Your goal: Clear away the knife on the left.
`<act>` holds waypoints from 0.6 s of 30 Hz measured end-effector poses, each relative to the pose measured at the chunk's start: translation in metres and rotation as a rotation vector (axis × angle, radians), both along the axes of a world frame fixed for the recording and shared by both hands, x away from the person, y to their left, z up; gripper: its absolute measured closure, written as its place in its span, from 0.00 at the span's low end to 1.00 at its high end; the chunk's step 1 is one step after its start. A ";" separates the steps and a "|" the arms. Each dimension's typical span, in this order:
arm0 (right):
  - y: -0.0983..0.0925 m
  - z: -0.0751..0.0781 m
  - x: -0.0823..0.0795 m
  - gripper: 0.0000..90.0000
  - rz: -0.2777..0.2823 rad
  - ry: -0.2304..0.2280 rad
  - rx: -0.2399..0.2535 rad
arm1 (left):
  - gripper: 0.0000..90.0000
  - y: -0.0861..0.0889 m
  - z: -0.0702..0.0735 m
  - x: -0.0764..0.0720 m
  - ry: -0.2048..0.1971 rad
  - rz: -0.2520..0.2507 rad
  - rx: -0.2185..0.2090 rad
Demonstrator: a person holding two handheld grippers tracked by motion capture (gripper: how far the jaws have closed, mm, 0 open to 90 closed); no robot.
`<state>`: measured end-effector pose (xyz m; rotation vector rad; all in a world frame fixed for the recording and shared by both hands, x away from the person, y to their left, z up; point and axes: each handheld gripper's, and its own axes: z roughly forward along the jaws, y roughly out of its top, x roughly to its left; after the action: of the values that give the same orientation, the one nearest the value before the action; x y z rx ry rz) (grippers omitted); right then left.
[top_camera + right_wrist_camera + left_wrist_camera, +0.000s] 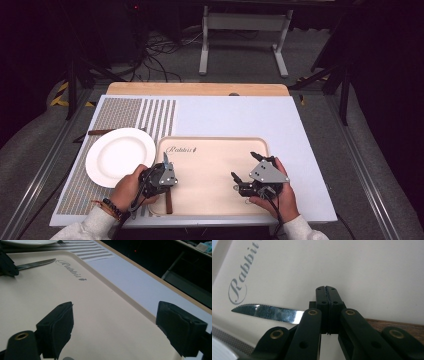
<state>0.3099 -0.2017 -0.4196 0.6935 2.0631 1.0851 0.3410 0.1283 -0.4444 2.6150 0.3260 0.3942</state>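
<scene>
Desk [240,117]: I see a white top with a wooden strip along its far edge. A mat [131,116] covers its left part, finely patterned at the left and striped grey and white at the right. Beyond the desk lie a dark grey floor, loose black cables, the white legs of another stand and black-and-yellow tape at the left.

Tray [215,150]: beige, rimmed, near the desk's front edge. Grey script on its far left corner begins "Rabbit"; in the right gripper view [71,270] the word ends in a small mark I cannot read.

Plate [120,156]: white, round, on the mat just left of the tray. A brown-handled utensil lies on the mat behind it, too small for me to name.

Knife [269,313]: serrated steel blade, brown wooden handle. It lies at the tray's left edge, blade pointing away from me.

Left hand-held gripper [327,293]: its 2 jaws are pressed together over the knife where blade meets handle; I cannot tell whether they pinch it.

Right hand-held gripper [113,325]: its jaws stand wide apart above bare tray at the right, with nothing between them.
</scene>
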 end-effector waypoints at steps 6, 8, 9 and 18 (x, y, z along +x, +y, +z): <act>-0.001 0.001 0.000 0.17 -0.010 -0.002 0.012 | 1.00 0.009 0.000 -0.001 0.006 0.012 -0.005; -0.001 0.001 0.000 0.17 -0.012 -0.002 0.013 | 1.00 0.013 0.000 -0.002 0.010 0.012 -0.002; -0.001 0.001 0.000 0.17 -0.013 0.001 0.013 | 1.00 0.014 0.000 -0.002 0.011 0.011 -0.003; -0.002 0.001 0.001 0.17 -0.012 0.004 0.024 | 1.00 0.022 0.000 -0.002 0.023 0.021 -0.010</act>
<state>0.3105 -0.2033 -0.4189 0.7199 2.0497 1.1044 0.3389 0.1505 -0.4445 2.6099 0.3627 0.3689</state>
